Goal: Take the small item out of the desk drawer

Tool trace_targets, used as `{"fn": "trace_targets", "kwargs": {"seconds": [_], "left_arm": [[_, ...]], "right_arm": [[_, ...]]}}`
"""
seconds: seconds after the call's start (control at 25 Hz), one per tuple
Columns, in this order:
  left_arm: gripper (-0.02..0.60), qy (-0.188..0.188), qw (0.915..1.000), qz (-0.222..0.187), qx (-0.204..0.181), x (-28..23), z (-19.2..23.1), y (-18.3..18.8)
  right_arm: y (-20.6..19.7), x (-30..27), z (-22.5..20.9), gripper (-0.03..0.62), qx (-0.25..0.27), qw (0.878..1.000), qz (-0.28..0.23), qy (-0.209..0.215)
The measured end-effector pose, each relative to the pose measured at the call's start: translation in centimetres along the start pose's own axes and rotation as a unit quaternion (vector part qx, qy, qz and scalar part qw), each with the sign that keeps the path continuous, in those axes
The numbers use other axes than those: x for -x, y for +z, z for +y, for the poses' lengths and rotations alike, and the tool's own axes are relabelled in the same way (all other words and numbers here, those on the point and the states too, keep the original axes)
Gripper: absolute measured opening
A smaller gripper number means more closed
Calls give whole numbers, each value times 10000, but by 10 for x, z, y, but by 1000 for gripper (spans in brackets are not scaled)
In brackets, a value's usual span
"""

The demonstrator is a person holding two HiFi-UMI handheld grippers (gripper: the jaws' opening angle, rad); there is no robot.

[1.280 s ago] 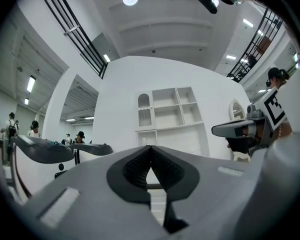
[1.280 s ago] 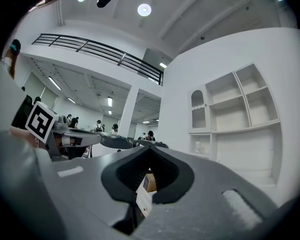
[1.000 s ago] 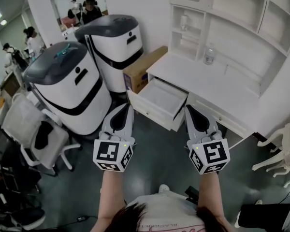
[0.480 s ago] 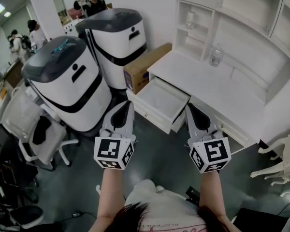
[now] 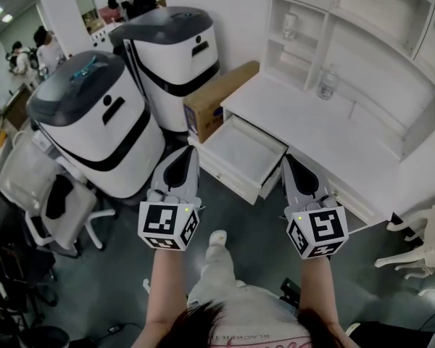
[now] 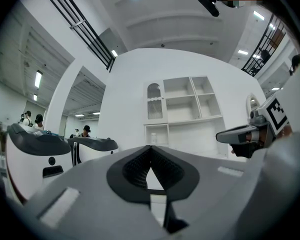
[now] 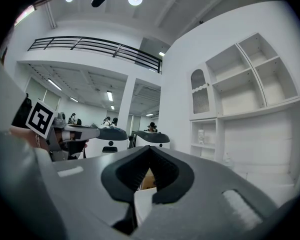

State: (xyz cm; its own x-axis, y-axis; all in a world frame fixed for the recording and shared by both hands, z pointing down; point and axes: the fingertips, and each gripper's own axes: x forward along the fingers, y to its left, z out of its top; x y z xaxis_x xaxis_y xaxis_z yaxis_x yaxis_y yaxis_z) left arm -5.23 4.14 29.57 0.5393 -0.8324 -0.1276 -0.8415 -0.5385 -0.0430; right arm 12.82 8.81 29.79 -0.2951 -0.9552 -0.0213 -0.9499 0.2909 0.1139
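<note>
The white desk has its drawer pulled open; the inside looks plain white and I see no small item in it. My left gripper hangs in the air just left of the drawer's front, jaws shut and empty. The right gripper is level with it at the drawer's right corner, also shut and empty. In the left gripper view the jaws meet tip to tip, with the right gripper alongside. In the right gripper view the jaws are likewise closed, with the left gripper alongside.
Two large white-and-grey machines stand left of the desk, with a cardboard box wedged against it. A bottle stands on the desk under white shelves. An office chair is at left, a white chair at right, people far back.
The view has shifted a little toward the desk, and the person's leg and shoe now show below, between the grippers. Both grippers stay shut, side by side.
</note>
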Motion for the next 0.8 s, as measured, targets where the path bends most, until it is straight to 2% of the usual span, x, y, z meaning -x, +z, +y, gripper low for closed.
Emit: {"fn": "trace_targets", "kwargs": {"seconds": [0.8], "left_arm": [[0,-161,9998,89,111,-135,104,-28]], "right_arm": [[-19,-157,-40,3,-212,9991,222,-283]]}}
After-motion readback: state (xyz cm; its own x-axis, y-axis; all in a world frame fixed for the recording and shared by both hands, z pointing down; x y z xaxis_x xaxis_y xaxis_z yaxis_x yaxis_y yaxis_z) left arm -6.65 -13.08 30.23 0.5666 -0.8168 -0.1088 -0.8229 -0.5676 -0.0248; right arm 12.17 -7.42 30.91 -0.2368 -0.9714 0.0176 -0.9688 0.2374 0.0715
